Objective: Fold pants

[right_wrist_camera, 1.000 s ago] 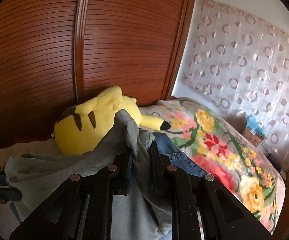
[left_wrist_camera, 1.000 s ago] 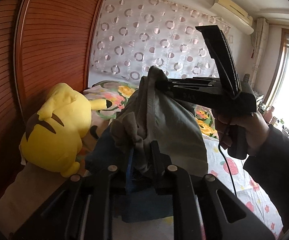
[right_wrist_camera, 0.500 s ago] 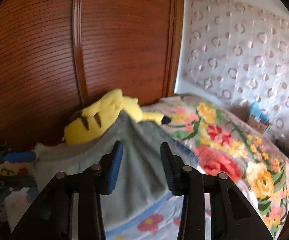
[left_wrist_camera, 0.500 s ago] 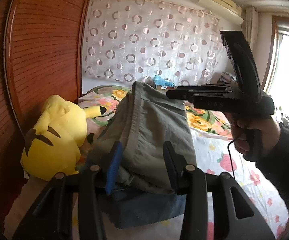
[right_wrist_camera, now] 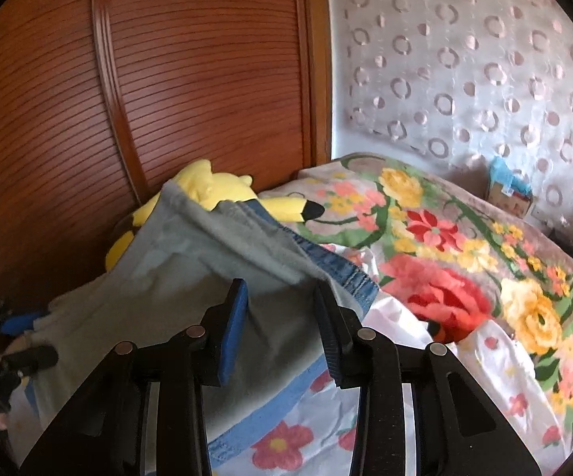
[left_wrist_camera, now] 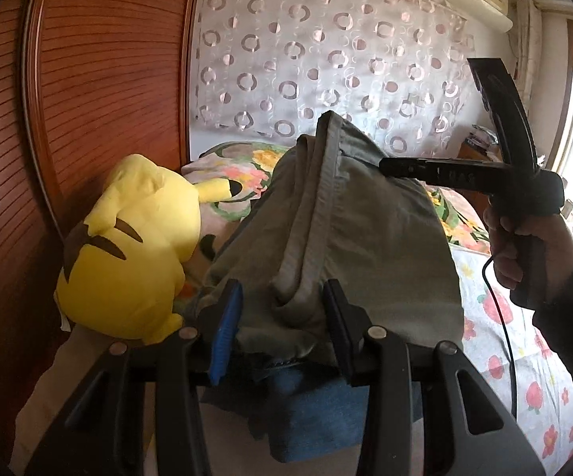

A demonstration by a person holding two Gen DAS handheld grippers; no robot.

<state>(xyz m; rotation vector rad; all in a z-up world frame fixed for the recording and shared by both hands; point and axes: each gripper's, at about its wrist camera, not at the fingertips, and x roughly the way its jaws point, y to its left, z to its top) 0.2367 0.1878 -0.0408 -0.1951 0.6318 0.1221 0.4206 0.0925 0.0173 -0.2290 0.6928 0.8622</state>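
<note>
The grey-green pants point(left_wrist_camera: 366, 246) lie folded in a heap on a pile of blue jeans point(left_wrist_camera: 318, 408) on the bed. My left gripper point(left_wrist_camera: 282, 329) is open, its jaws standing apart on either side of the near end of the cloth without pinching it. My right gripper point(left_wrist_camera: 383, 164), seen side-on and held by a hand point(left_wrist_camera: 524, 246), reaches the pants' far edge. In the right wrist view the pants point(right_wrist_camera: 191, 285) spread below the open right gripper point(right_wrist_camera: 282, 317), over the jeans point(right_wrist_camera: 346, 273). The left gripper point(right_wrist_camera: 28, 339) shows at the left edge.
A yellow plush toy point(left_wrist_camera: 127, 246) sits just left of the pants against the slatted wooden door point(left_wrist_camera: 88, 79). A floral quilt point(right_wrist_camera: 445, 238) covers the bed's far part, with a small box point(right_wrist_camera: 508, 194) by the ring-patterned curtain point(left_wrist_camera: 326, 59). A flowered sheet point(left_wrist_camera: 497, 357) lies to the right.
Both grippers were shut on bunched grey-green cloth a second ago; both have opened and let it go. The pants have dropped and spread over the jeans, and the right gripper has drawn back.
</note>
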